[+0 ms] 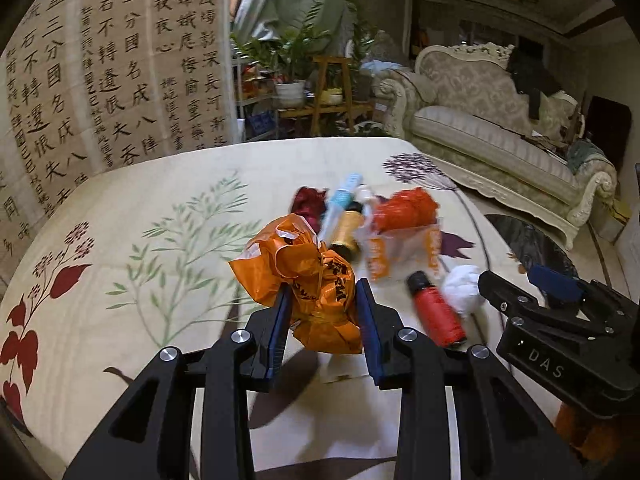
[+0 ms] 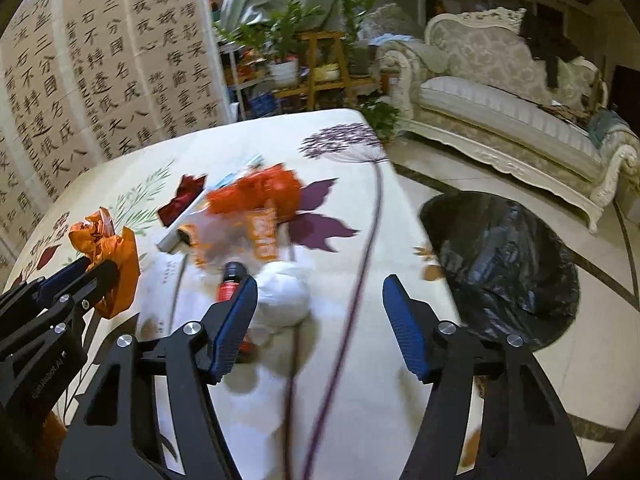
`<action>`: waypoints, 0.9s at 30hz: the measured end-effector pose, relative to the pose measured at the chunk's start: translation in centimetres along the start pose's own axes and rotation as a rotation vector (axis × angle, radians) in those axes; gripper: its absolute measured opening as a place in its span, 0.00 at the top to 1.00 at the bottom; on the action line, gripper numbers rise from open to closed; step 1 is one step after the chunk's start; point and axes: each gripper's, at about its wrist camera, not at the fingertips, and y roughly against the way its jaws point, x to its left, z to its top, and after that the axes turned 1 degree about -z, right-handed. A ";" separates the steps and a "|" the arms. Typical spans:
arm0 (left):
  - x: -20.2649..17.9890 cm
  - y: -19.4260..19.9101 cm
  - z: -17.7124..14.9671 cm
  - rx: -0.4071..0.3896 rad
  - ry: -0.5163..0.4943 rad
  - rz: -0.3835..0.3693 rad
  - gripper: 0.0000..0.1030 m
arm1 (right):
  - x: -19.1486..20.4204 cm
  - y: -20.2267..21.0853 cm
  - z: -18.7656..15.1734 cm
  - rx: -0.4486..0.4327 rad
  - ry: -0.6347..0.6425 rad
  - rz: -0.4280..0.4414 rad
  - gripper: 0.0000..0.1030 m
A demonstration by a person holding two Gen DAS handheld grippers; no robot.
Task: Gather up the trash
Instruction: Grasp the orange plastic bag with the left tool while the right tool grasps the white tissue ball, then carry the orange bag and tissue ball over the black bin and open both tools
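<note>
A cream floral-printed tablecloth (image 1: 168,208) filled the middle of both views, its near edge cut off behind the gripper bodies. In the right of the right wrist view a black plastic-lined trash bin (image 2: 508,264) stood just past the cloth's edge, its near rim hidden by the right gripper's finger. The left gripper (image 1: 323,304), at lower centre of its own view, had its jaws closed partway onto a crumpled orange plastic bag (image 1: 316,280), which appeared to hang clear of the cloth; in the other view only part of that bag showed at the left edge. The right gripper (image 2: 320,308) held its jaws wide apart over the cloth, gripping nothing. Behind lay a blurred heap: an orange-and-white wrapper (image 1: 404,224), a gold cylindrical bottle (image 1: 348,232), a red canister with a black cap (image 1: 436,312) and a white crumpled paper ball (image 2: 286,296), which partly covered the canister in the right wrist view.
</note>
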 end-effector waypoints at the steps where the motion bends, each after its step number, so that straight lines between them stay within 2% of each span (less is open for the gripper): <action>1: 0.4 0.0 0.0 0.000 0.009 0.002 0.68 | 0.3 -0.2 0.0 0.003 0.006 0.001 0.38; 9: 1.8 -0.3 -0.3 0.004 0.034 0.001 0.68 | 1.0 -2.0 -0.3 0.054 0.009 0.001 0.40; 14: 1.3 -0.7 -0.5 0.017 0.028 -0.006 0.68 | 0.9 -2.2 -0.6 0.078 -0.001 0.077 0.63; 20: 0.0 -0.4 -0.2 0.006 0.011 -0.033 0.68 | 0.5 -1.1 -0.4 0.043 0.004 0.051 0.68; 27: -3.3 -0.4 0.7 -0.020 -0.038 -0.097 0.68 | -4.6 0.7 0.4 -0.023 -0.063 -0.050 0.68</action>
